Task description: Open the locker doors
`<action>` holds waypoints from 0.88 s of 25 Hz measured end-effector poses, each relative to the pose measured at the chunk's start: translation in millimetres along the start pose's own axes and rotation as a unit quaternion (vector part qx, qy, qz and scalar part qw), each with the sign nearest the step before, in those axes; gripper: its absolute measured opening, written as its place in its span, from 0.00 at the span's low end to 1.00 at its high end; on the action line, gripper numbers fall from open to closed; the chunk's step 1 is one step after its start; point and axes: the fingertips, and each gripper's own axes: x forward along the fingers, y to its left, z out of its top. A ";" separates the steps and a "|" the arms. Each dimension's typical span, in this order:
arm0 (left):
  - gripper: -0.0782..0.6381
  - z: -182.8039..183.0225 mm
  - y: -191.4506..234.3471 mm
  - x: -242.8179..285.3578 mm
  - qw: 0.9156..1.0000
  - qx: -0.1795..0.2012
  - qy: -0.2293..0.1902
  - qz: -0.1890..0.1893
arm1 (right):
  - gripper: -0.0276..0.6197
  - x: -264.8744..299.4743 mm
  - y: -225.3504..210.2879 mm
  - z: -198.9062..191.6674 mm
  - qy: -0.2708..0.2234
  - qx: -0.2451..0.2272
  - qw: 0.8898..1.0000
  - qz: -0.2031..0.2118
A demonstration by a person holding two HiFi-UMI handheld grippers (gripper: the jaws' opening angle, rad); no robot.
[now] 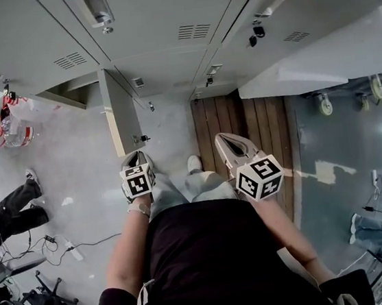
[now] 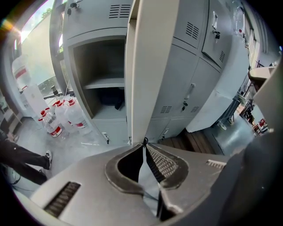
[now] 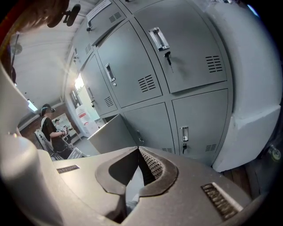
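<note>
Grey lockers point(image 1: 163, 41) fill the top of the head view. One lower door point(image 1: 120, 119) stands swung out toward me, and its compartment point(image 2: 99, 88) shows empty shelves. My left gripper point(image 1: 138, 156) points at this door's free edge. In the left gripper view the door point(image 2: 148, 66) is edge-on, and the gripper's tips point(image 2: 144, 142) meet right at its lower end with nothing visible between them. My right gripper point(image 1: 222, 137) is shut and empty, held off the lockers. It faces closed doors point(image 3: 185, 48), one with a handle and key point(image 3: 184, 133).
Water bottles point(image 1: 14, 128) stand on the floor at the left, near a seated person's legs point(image 1: 15, 208) and cables point(image 1: 64, 247). A white covered bulk on wheels point(image 1: 331, 58) crowds the right. Wooden planks point(image 1: 243, 125) lie underfoot. Another person point(image 3: 49, 126) stands far left.
</note>
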 end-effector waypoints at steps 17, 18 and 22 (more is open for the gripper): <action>0.16 13.4 -18.2 -69.1 0.997 -0.062 -0.009 0.040 | 0.09 58.0 -110.6 5.0 -0.010 -0.064 0.998 -0.028; 0.16 14.1 -21.0 -73.4 0.997 -0.066 -0.006 0.038 | 0.09 65.1 -118.1 6.1 -0.011 -0.067 0.997 -0.031; 0.16 21.2 -25.1 -90.7 0.997 -0.066 0.002 0.039 | 0.16 99.3 -144.7 5.2 -0.007 -0.081 0.996 -0.037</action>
